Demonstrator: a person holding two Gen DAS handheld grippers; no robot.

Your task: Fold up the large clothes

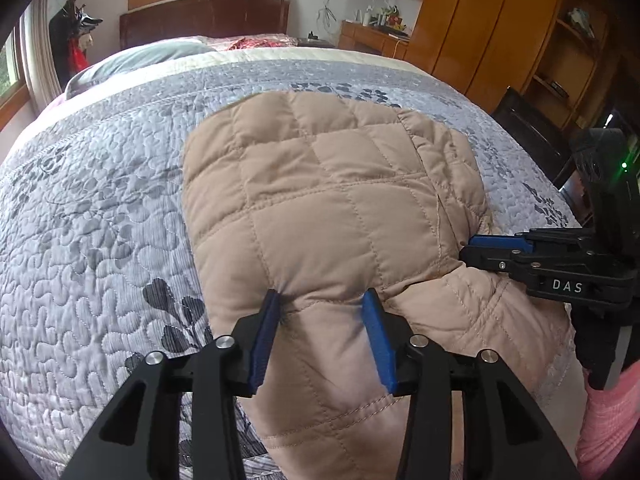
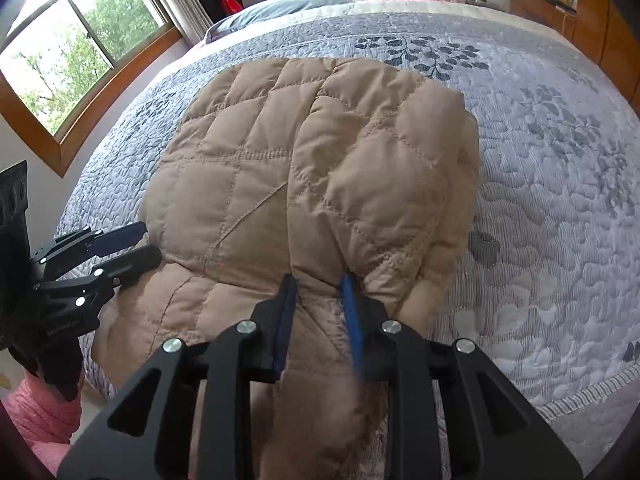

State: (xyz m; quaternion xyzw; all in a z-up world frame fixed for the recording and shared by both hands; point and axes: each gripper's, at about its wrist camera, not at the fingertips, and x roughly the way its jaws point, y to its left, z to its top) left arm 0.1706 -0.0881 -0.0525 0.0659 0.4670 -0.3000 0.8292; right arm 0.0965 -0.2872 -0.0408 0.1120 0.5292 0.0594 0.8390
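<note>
I have the tan quilted padded jacket (image 1: 320, 200) lying on the grey-and-white leaf-patterned quilted bedspread (image 1: 100, 220), bunched toward the near edge of the bed with its lower part spilling over that edge. My left gripper (image 1: 324, 300) has its blue pads pressed into a thick pinch of the fabric near the jacket's near-left corner; the pads stand well apart, but only because the padding between them is bulky, so I read it as clamped on the jacket. My right gripper (image 2: 318, 284) is closed on a narrower pleat at the near-right side, pads close together with cloth between. The risk I see is slip — puffy, smooth shell fabric compresses and can creep out of either grip once I lift, and if one side lets go the fold will skew. Because the two holds take in unequal amounts of cloth, the lifted edge may hang crooked. The overhanging part could also drag the whole jacket off the near edge — its weight pulls that way.
</note>
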